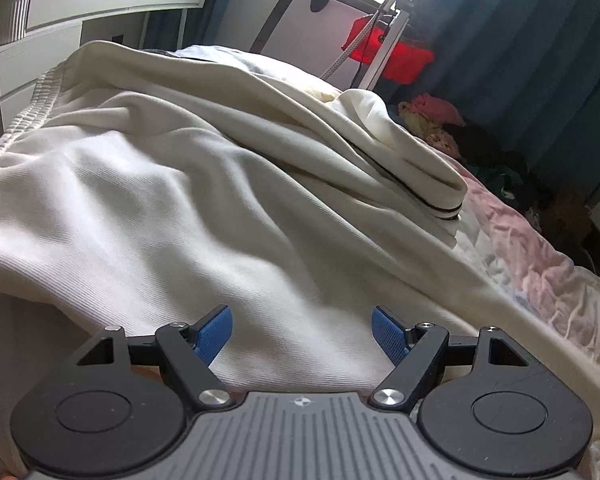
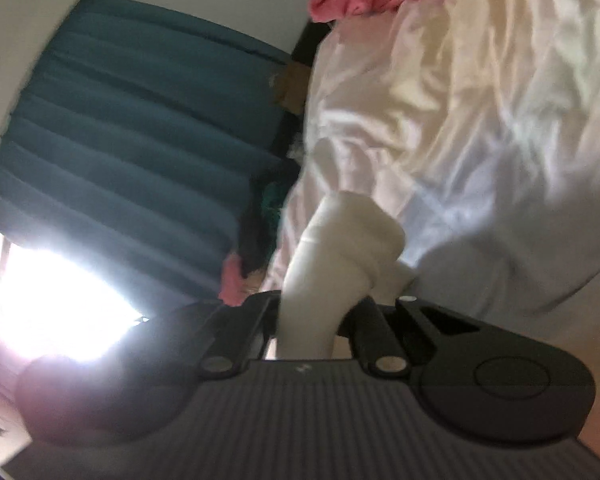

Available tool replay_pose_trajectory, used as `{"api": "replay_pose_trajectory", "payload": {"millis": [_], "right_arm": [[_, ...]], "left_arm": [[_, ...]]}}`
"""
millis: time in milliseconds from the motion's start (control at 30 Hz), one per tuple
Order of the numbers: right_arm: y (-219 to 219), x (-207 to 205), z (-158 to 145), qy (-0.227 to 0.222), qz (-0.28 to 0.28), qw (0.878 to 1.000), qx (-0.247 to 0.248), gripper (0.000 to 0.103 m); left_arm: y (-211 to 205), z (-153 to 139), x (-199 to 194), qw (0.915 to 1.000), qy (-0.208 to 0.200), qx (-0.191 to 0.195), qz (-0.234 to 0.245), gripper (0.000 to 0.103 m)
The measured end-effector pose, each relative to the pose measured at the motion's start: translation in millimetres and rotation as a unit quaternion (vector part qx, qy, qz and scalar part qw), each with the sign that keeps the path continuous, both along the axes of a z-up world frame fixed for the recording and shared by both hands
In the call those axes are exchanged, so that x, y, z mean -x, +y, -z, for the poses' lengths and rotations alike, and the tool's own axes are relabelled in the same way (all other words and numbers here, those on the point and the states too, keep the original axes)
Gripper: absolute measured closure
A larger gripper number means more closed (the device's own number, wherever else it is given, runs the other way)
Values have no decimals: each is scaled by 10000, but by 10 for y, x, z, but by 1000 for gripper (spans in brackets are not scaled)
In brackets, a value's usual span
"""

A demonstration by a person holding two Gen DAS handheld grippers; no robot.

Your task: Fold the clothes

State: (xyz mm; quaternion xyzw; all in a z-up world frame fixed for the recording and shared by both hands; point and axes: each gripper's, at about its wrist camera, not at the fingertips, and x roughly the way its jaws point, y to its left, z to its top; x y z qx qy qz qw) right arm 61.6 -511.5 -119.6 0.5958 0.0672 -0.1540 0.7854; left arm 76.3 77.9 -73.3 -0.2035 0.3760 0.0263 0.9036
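on the bed (image 1: pixel 540 264): cream garment (image 1: pixel 172 184) ahead of left hand-held gripper (image 1: pixel 302 334) (spread, empty)
right hand-held gripper (image 2: pixel 320 316): pinching cream cloth (image 2: pixel 340 248)

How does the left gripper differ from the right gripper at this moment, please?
The left gripper is open with nothing between its blue pads; the right gripper is shut on cream cloth. The left hovers over the white garment; the right view is tilted and blurred. Both share black linkages.
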Motion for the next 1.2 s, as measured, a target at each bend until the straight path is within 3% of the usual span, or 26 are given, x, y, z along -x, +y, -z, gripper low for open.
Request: {"api": "replay_pose_trajectory", "payload": {"millis": [167, 367, 400, 467, 533, 667, 800, 867, 1033, 1200], "right_arm": [[-85, 145, 245, 444, -16, 9950, -900, 95], [-186, 319, 540, 969, -34, 9757, -1966, 90], [-172, 347, 545, 1025, -25, 9740, -2021, 84], [-94, 404, 488, 1088, 12, 9748, -1947, 43], [-16, 460, 431, 1150, 48, 9755, -1874, 21], [134, 541, 367, 1298, 116, 9751, -1796, 20], [251, 513, 573, 1581, 38, 9612, -2260, 21], [300, 479, 629, 1660, 22, 9570, -2378, 20], [341, 289, 618, 1569, -343, 9624, -2192, 20], [317, 196, 579, 1274, -338, 9703, -2030, 26]], "left_arm": [[94, 18, -6, 9995, 113, 269, -77, 24], [360, 31, 44, 9952, 322, 863, -335, 22], [419, 27, 64, 9939, 355, 969, -377, 22], [555, 35, 122, 9903, 424, 1236, -473, 21], [700, 42, 233, 9879, 484, 1314, -672, 19], [901, 109, 382, 9835, 797, 1315, -948, 16], [1063, 274, 453, 9715, 1211, 1664, -1177, 16], [1084, 305, 449, 9697, 1221, 1695, -1269, 16], [1044, 303, 390, 9726, 1146, 1506, -1353, 14], [1170, 321, 446, 9645, 1014, 1741, -1708, 17]]}}
